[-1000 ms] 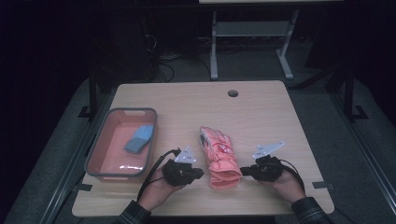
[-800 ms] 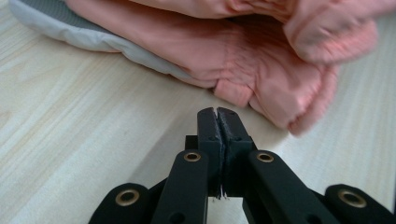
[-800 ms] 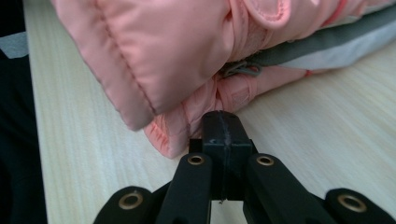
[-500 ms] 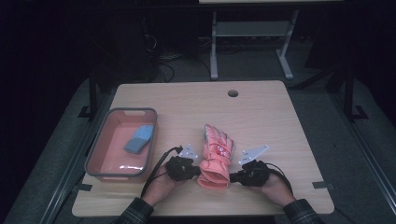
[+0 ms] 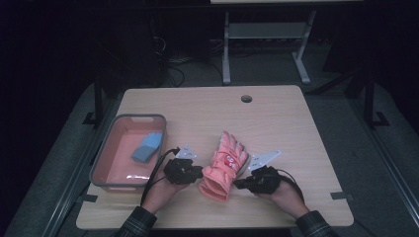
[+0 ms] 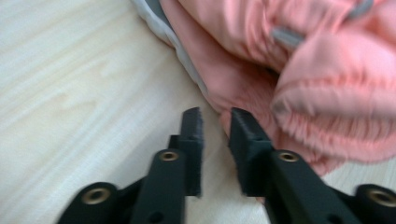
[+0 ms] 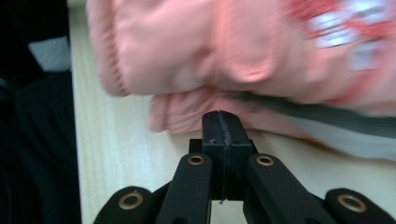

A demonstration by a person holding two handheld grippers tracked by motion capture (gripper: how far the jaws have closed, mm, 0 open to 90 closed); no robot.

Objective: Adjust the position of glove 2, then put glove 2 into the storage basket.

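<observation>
Pink glove (image 5: 225, 165) lies on the near middle of the wooden table (image 5: 276, 118), its ribbed cuff toward the person and fingers pointing away. Left gripper (image 5: 196, 173) sits just beside the cuff's left edge, jaws parted by a narrow gap with nothing between them. Right gripper (image 5: 239, 183) is at the cuff's right side, jaws pressed together and empty, their tips at the fabric's edge. A pink bin (image 5: 109, 158) holding a blue cloth (image 5: 147, 146) stands at left.
</observation>
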